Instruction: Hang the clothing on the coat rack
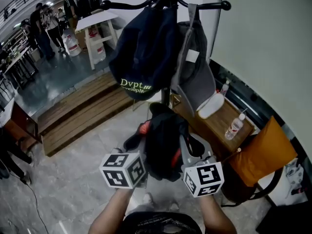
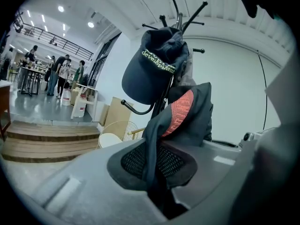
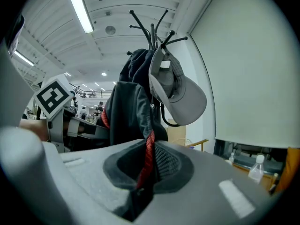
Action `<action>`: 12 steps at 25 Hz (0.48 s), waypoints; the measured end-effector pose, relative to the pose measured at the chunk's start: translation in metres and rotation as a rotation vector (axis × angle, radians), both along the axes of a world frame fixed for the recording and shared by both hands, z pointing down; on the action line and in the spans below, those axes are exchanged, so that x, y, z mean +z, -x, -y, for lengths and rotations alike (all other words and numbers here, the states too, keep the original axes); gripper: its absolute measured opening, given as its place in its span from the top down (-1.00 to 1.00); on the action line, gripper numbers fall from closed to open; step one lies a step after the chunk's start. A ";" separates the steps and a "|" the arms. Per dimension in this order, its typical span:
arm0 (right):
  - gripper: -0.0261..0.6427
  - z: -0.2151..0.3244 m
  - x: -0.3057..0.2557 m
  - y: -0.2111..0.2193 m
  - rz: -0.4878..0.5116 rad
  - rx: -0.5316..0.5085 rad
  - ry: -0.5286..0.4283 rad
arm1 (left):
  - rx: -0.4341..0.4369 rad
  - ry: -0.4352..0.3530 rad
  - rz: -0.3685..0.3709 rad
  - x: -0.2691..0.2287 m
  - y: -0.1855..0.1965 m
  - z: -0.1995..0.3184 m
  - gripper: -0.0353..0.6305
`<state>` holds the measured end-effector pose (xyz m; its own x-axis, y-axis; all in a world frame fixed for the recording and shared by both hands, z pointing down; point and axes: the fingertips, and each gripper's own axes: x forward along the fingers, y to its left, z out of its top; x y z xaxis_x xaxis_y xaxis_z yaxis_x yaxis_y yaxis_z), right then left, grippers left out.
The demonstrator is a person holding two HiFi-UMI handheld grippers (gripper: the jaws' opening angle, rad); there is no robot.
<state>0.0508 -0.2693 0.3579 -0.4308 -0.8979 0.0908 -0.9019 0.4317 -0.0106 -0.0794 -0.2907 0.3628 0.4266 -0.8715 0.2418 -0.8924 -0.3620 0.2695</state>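
Between my two tongs hangs the clothing, a black garment with a red-orange trim. It is bunched up in front of the coat rack and not on any of its hooks. My left tongs are narrow, pinched on a black fold that runs down between the meshed pads. My right tongs are narrow too, clamped on a fold with the red edge showing along it. Both marker cubes sit close together, one on each side of the garment.

Two caps hang from the rack's upper arms, side by side. On the left is a navy cap with pale green lettering on its brim, and on the right a grey cap. The garment sits below both caps and near the pole; whether it touches the rack I cannot tell.

To the right of the rack stands a wooden surface carrying a clear bottle, with an orange chair just beside it. Wooden steps lie to the left, and people stand far off at the back.
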 end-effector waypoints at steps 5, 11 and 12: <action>0.82 0.007 0.003 0.002 -0.013 0.027 0.005 | 0.028 0.005 -0.005 0.004 0.001 0.011 0.78; 0.82 0.020 0.006 0.006 -0.014 0.048 0.011 | 0.054 0.013 -0.001 0.010 0.005 0.024 0.78; 0.82 0.022 0.007 0.007 -0.014 0.052 0.014 | 0.060 0.015 0.000 0.011 0.004 0.025 0.78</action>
<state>0.0443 -0.2909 0.3651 -0.3824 -0.9176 0.1087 -0.9232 0.3844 -0.0036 -0.0834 -0.3161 0.3740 0.4777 -0.8408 0.2547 -0.8693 -0.4102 0.2758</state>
